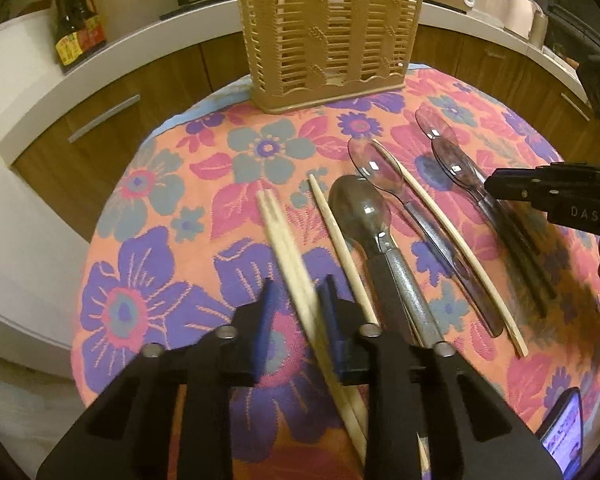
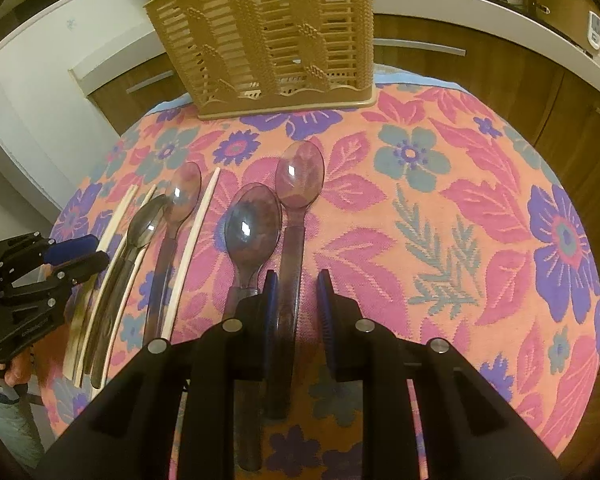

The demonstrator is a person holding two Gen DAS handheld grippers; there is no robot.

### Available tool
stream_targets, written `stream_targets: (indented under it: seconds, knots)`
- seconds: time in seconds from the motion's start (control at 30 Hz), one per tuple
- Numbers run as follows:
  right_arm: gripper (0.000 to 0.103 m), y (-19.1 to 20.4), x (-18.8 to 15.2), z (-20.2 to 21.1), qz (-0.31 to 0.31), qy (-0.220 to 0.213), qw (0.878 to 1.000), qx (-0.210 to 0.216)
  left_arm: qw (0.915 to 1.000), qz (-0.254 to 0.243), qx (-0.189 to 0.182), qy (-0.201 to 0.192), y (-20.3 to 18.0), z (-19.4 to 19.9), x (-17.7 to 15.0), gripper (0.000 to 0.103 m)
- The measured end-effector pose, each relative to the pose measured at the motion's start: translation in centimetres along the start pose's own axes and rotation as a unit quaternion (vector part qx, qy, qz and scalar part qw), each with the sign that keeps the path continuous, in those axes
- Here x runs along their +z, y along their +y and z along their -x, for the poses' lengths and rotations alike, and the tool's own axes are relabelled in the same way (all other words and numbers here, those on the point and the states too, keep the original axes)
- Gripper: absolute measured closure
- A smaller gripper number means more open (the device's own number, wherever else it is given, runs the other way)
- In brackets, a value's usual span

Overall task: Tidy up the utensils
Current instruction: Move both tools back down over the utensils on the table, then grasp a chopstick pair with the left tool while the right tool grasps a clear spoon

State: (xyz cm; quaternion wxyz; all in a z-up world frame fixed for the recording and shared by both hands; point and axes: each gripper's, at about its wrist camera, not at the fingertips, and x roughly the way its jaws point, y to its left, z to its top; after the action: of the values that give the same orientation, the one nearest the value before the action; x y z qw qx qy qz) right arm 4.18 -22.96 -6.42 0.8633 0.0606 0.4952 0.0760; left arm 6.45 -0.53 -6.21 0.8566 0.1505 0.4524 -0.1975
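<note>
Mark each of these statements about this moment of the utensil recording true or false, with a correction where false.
1. The tan slotted plastic basket stands upright at the far edge of the floral tablecloth. True.
2. The left gripper has the pale wooden chopsticks between its fingers. True.
3. The translucent plastic spoons already stand in the basket. False: they lie flat on the cloth.
4. The right gripper is shut on a chopstick. False: its jaws are open, with a spoon handle lying between them.
5. The spoon bowls point toward the basket. True.
</note>
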Motion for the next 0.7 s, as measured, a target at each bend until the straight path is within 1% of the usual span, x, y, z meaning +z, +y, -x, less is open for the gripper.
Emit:
stream_targets:
  seconds: [0.07, 0.1, 0.2, 0.27, 0.33, 0.47, 0.63, 0.7]
  knots:
    - [0.087, 0.1, 0.2, 0.0, 0.001, 0.008, 1.0, -0.005, 1.0, -0.001, 0.005, -0.001, 0.0, 0.1, 0.0, 0.088]
    - [0.095, 0.3, 0.3, -0.1, 0.004, 0.01, 1.0, -0.01, 1.0, -0.002, 0.008, -0.002, -0.1, 0.1, 0.0, 0.088]
    - [0.096, 0.6, 0.5, -0.2, 0.012, 0.014, 1.0, -0.019, 0.9997, -0.009, 0.021, -0.005, -0.5, 0.0, 0.0, 0.089]
    - [0.098, 0.5, 0.4, 0.0, 0.009, 0.015, 1.0, -0.018, 0.9997, -0.007, 0.023, -0.007, -0.5, 0.0, 0.0, 0.089]
    - [0.101, 0.0, 0.3, 0.5, -0.001, 0.012, 1.0, -0.001, 0.9998, 0.005, 0.014, -0.009, -0.1, 0.0, 0.0, 0.09]
    - [0.102, -1.6, -0.1, 1.5, -0.019, 0.008, 1.0, -0.002, 0.9998, 0.016, 0.005, -0.011, 0.5, 0.0, 0.1, 0.091]
    - [0.102, -3.3, -0.4, 1.7, -0.039, 0.021, 0.999, 0.017, 0.9998, 0.008, 0.007, -0.016, 0.4, 0.0, 0.0, 0.091]
    - [0.101, -3.7, -0.5, 2.0, -0.042, 0.013, 0.999, 0.004, 0.9998, 0.005, 0.009, -0.016, 0.3, 0.0, -0.1, 0.09]
